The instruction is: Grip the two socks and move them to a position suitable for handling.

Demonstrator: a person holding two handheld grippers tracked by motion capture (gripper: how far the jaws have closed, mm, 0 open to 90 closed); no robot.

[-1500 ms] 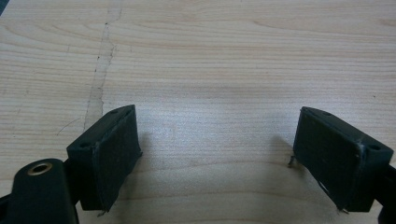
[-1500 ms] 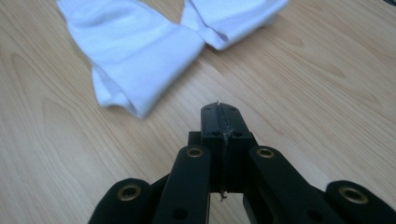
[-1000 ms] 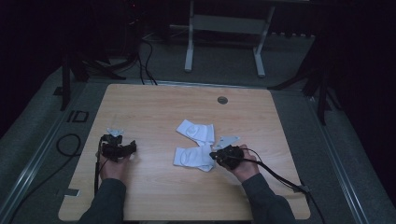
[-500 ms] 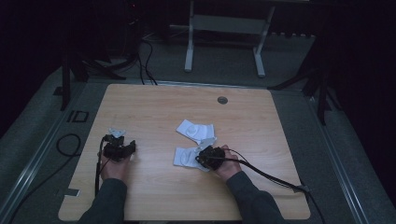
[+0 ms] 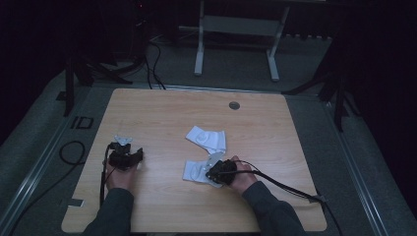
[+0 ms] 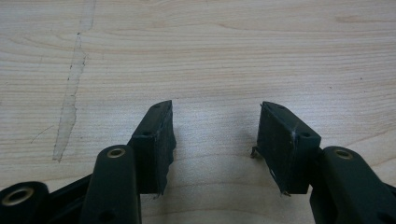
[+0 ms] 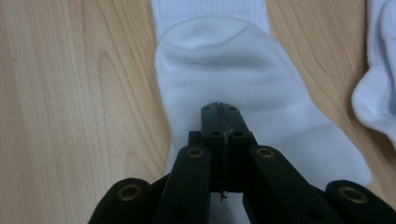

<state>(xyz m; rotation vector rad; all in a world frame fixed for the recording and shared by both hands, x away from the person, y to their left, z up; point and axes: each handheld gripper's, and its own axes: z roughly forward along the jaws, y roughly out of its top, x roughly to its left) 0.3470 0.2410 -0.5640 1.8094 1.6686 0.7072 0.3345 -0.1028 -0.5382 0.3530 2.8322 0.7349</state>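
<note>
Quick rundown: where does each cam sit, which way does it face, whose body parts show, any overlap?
High view: above the person's side, looking forward and down on the table; forearms, left tool, right tool.
Left gripper view: rides the left tool, faces bare wood; jaws apart.
Right gripper view: rides the right tool, jaws together over the near sock.
Shared: the near sock and far sock, high and right views.

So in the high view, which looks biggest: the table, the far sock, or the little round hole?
1. table
2. far sock
3. round hole
The gaps are plain, so nearness to the camera doesn't change the order.
</note>
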